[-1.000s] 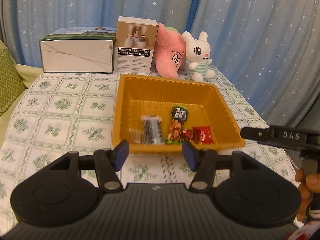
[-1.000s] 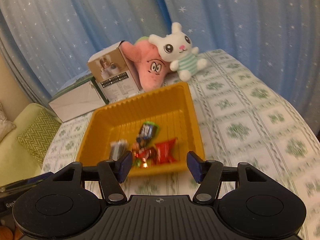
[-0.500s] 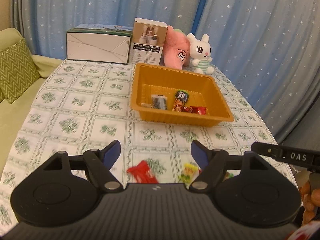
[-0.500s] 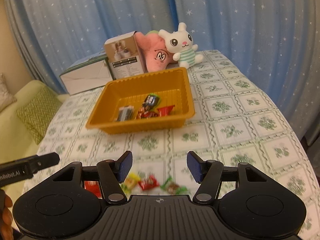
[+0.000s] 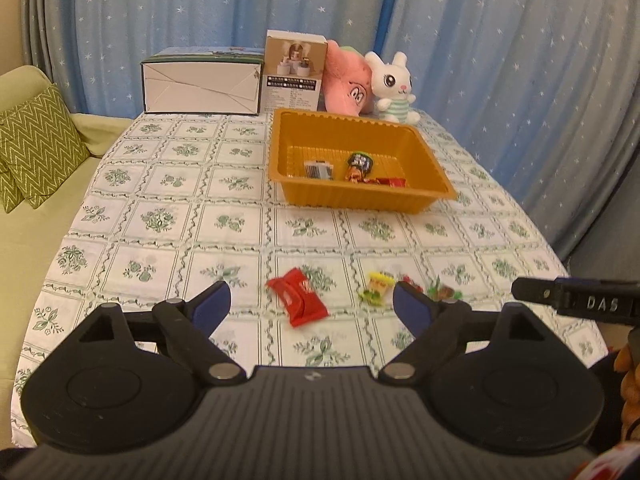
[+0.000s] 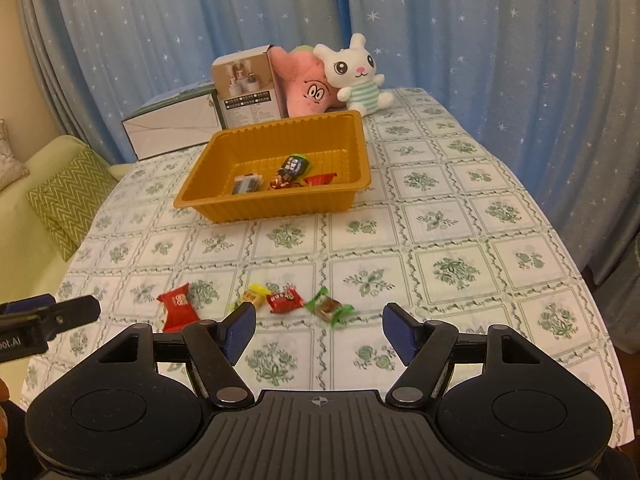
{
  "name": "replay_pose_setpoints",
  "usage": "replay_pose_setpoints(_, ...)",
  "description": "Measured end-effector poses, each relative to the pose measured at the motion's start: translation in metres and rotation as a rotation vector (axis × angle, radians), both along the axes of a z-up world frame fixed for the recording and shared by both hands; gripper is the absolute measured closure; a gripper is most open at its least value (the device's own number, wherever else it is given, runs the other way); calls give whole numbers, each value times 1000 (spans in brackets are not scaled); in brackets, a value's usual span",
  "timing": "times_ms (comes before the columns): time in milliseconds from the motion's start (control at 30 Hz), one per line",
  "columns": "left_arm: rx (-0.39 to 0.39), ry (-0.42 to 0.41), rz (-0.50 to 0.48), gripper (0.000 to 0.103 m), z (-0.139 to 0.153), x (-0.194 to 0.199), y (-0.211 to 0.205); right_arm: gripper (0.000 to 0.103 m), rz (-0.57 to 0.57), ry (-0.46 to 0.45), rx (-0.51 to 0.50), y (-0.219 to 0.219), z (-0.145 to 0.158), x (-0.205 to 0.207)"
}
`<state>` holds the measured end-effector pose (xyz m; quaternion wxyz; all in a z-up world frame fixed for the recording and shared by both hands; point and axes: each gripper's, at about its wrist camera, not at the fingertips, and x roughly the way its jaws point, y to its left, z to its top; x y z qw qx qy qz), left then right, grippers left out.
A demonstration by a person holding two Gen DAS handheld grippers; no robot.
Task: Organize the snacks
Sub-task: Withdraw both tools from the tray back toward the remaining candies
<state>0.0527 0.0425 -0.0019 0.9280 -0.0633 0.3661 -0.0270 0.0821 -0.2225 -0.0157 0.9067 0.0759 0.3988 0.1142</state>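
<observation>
both claws gape empty: left gripper [image 5: 311, 300], right gripper [image 6: 319, 330]. four loose snacks lie along the table's near edge; the orange tray [image 6: 276, 202] sits toward the far edge. best straddle the red packet [image 5: 298, 297] across its narrow width and pinch it low.

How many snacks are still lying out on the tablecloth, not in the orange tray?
4, in a row near the grippers: a big red packet leftmost, then a yellow candy, a small red candy and a green-wrapped candy. None looks hidden.
</observation>
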Motion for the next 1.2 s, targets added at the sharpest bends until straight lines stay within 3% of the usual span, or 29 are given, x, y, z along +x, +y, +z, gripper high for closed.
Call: replay_pose_setpoints(1200,36,65,13,11,-29,4,0,31,-33,57,7,-14,-33,-2)
